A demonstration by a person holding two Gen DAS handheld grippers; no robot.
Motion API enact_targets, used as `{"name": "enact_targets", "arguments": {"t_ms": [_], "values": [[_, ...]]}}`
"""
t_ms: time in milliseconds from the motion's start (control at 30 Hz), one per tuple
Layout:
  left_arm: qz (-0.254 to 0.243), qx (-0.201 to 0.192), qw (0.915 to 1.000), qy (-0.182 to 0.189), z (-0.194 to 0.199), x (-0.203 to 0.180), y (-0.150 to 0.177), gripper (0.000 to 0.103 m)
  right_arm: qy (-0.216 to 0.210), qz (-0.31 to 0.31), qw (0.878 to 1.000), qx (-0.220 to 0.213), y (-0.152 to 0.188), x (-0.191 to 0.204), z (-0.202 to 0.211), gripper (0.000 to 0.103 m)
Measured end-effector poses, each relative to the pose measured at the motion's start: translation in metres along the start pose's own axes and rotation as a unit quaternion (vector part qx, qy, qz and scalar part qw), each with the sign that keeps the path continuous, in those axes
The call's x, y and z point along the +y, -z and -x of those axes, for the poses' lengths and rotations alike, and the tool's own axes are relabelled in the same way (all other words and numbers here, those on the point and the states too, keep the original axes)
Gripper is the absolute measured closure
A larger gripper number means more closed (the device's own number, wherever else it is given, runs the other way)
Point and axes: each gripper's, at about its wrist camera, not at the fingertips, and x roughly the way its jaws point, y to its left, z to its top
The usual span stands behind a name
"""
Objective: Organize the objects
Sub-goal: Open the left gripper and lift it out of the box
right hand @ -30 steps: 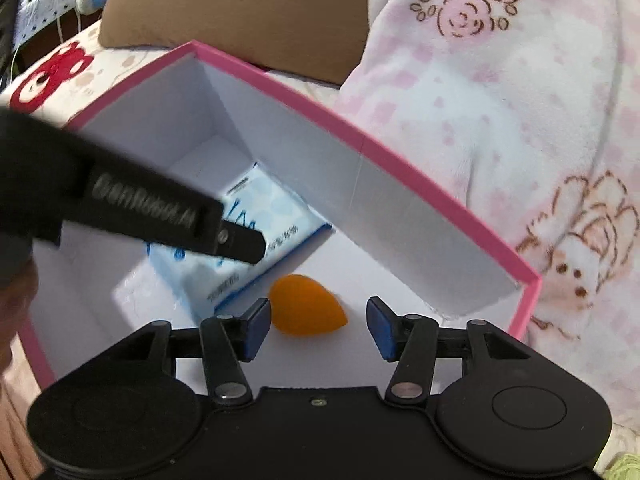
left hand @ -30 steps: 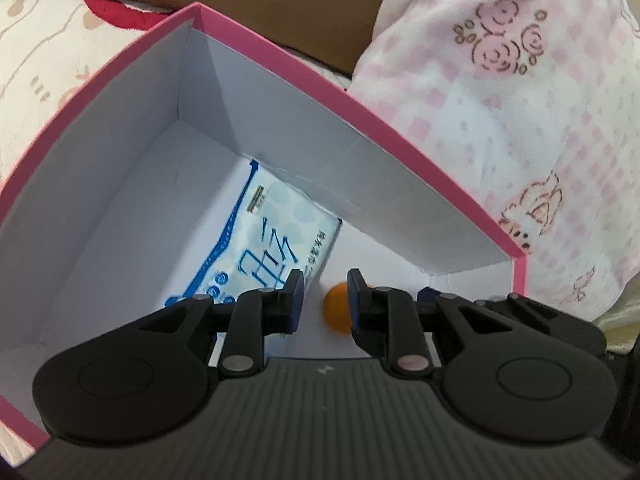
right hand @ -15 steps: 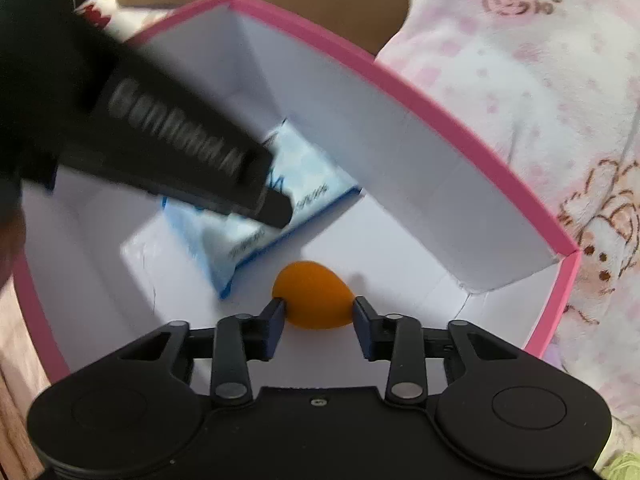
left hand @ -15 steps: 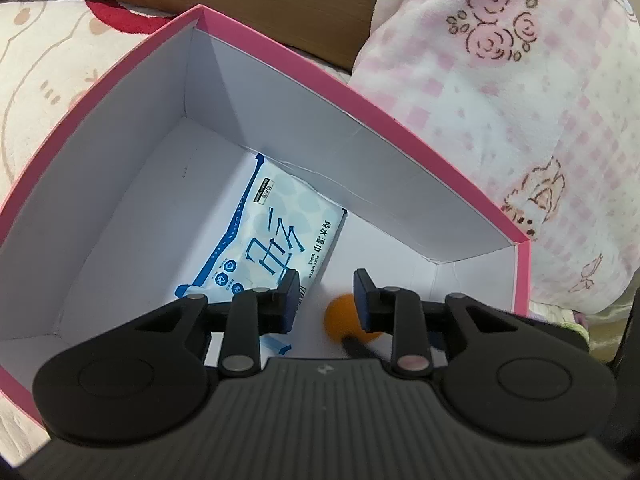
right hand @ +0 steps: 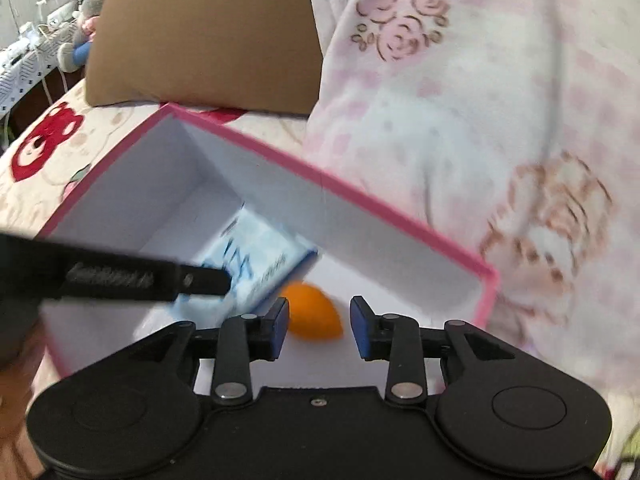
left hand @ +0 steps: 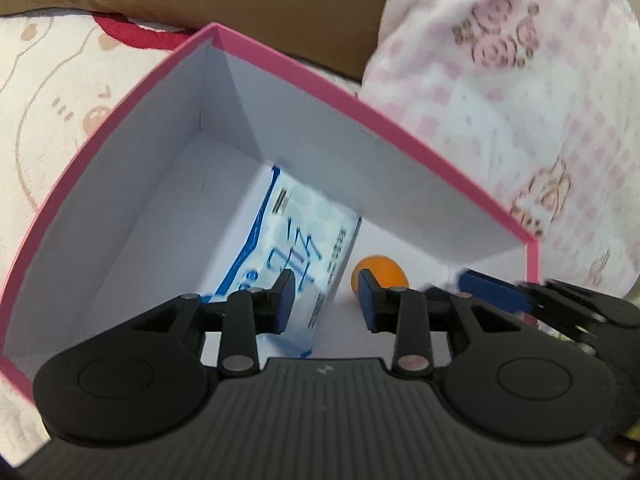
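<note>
An orange egg-shaped sponge lies beside a blue-and-white tissue pack.

Tissue pack in box, sponge just beside.

pink-rimmed white box, orange sponge

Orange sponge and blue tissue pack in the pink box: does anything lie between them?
Nothing: only a narrow strip of bare white box floor separates the orange sponge from the tissue pack, clearest in the left wrist view.
</note>
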Motion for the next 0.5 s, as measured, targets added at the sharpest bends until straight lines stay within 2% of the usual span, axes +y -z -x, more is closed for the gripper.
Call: {"name": "enact_targets", "arguments": {"t_ms": [133,233,300,400,500], "values": [[-0.022,0.030,0.9991,-0.021,0.008,-0.014,0.013,0.056,-0.004,0.009,1.000,0.007,0.021,0.002,0.021,0.065],[-0.039,0.040,0.9980,-0.029,0.022,-0.026,0.023,0.050,-0.017,0.009,1.000,-0.002,0.036,0.004,0.036,0.061],[-0.046,0.043,0.9976,-0.030,0.037,-0.034,0.028,0.049,-0.020,0.011,1.000,-0.001,0.048,0.009,0.064,0.060],[-0.068,0.040,0.9967,-0.021,0.063,-0.044,0.040,0.047,-0.022,0.013,1.000,-0.003,0.056,0.020,0.070,0.059],[-0.081,0.044,0.9955,-0.020,0.086,-0.051,0.048,0.047,-0.028,-0.003,1.000,-0.004,0.060,0.018,0.096,0.059]]}}
